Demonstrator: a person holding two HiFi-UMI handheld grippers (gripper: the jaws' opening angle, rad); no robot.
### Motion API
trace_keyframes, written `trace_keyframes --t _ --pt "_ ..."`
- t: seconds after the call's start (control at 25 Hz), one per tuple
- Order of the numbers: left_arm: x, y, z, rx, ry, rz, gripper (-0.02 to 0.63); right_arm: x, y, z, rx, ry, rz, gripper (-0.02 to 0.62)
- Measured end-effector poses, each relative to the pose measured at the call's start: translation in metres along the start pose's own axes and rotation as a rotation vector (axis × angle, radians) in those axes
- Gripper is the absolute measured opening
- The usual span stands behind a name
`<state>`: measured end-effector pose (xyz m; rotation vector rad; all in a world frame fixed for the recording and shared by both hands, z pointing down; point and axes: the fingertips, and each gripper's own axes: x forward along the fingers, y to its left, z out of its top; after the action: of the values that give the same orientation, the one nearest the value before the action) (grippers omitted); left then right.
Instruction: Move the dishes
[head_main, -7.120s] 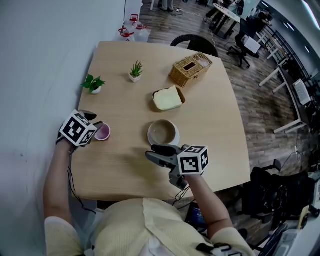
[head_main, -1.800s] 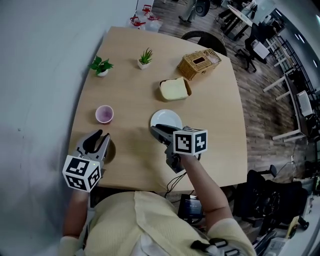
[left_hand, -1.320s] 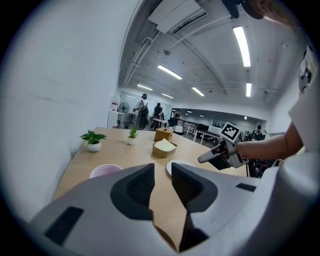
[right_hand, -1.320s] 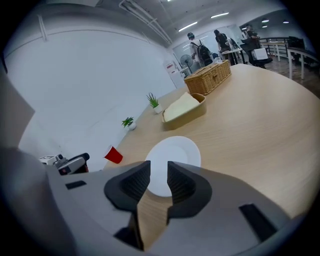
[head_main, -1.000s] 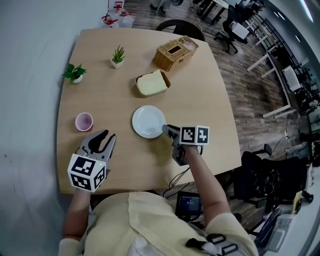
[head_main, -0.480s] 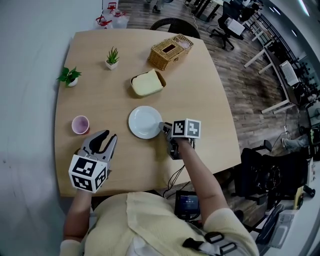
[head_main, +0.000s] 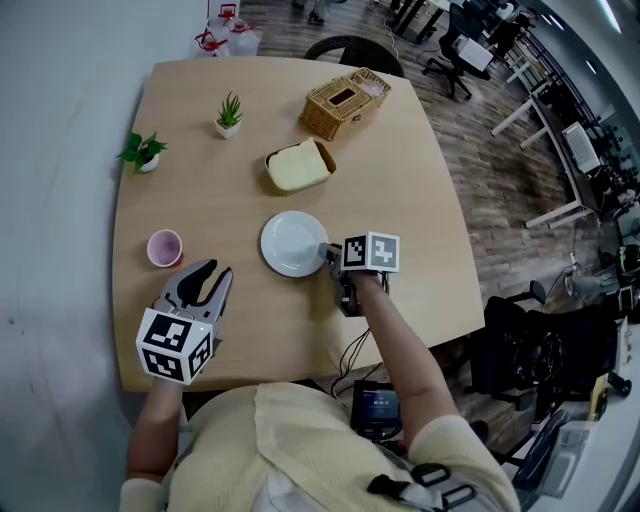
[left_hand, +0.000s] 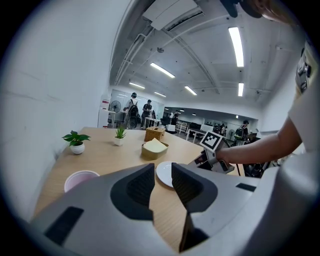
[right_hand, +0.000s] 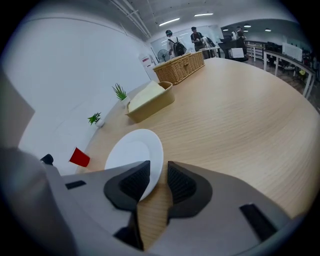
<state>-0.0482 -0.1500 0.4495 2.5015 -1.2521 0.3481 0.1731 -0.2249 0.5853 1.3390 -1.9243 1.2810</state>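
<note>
1 down-tilted right tongs (head_main: 326, 253) at plate (head_main: 289, 242)

wicker basket (head_main: 344, 103), spiky potted plant (head_main: 229, 112), leafy potted plant (head_main: 142, 152), wooden table (head_main: 420, 220), black chair (head_main: 345, 47)

Left gripper (head_main: 212, 272) and right gripper (head_main: 326, 252), jaws apart, right one nose-down.

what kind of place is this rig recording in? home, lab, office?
Most likely an open-plan office. Beyond the light wooden table and its black office chair stand rows of white desks. Long ceiling strip lights run overhead, and several people stand in the background.
</note>
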Motion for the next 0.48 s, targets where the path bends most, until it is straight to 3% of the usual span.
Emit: trace_keyframes --t 0.48 --pt "-0.0086 0.0102 -0.0011 -0.022 -0.012 0.013 0.112 0.0028 0.0037 -0.0007 -0.033 -0.011 -0.098 0.118"
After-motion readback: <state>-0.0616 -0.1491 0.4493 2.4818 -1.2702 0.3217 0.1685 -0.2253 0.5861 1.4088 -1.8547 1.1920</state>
